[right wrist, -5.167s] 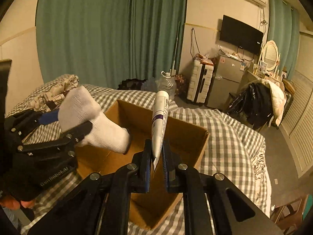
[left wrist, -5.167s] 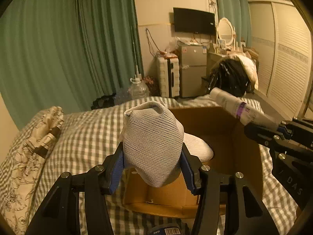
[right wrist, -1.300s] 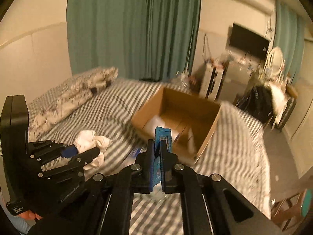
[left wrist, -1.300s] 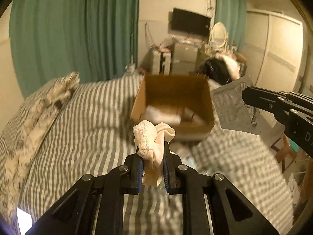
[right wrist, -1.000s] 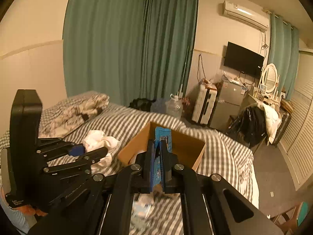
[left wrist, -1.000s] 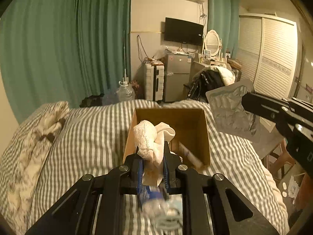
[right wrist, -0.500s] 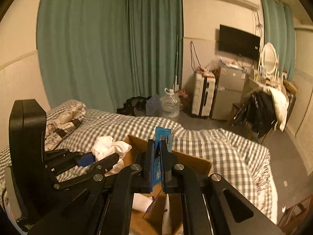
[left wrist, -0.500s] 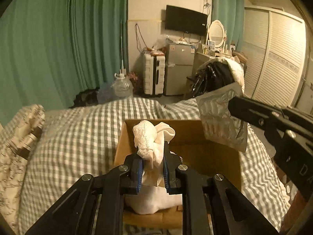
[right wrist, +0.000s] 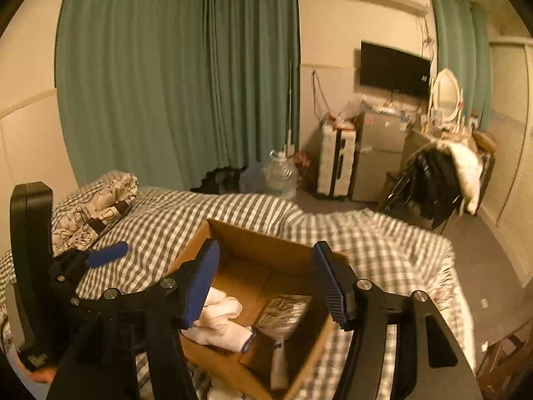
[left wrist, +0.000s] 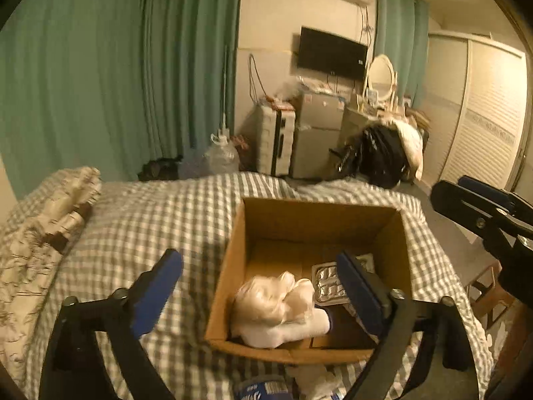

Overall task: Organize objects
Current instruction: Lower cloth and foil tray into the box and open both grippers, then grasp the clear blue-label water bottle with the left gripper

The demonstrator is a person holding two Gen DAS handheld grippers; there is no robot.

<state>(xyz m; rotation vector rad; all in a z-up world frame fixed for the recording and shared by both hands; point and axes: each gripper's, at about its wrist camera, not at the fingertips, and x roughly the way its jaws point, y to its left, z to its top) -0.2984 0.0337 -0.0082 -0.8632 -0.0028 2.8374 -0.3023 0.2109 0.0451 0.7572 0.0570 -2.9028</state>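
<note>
On the far left a patterned pillow [left wrist: 40, 220] lay on the checked bed [left wrist: 150, 220]. The left gripper [left wrist: 260, 276] hung above the bed with its jaws spread wide and nothing between them. Next came the cardboard box [left wrist: 230, 266], sitting open on the bed. Inside it, white socks [left wrist: 279, 310] lay bunched against the near left wall, a silver blister pack [left wrist: 326, 283] lay just right of them, and a white tube [right wrist: 278, 363] rested near the front corner. The right gripper [right wrist: 266, 280] hovered over the box, jaws likewise spread and empty.
</note>
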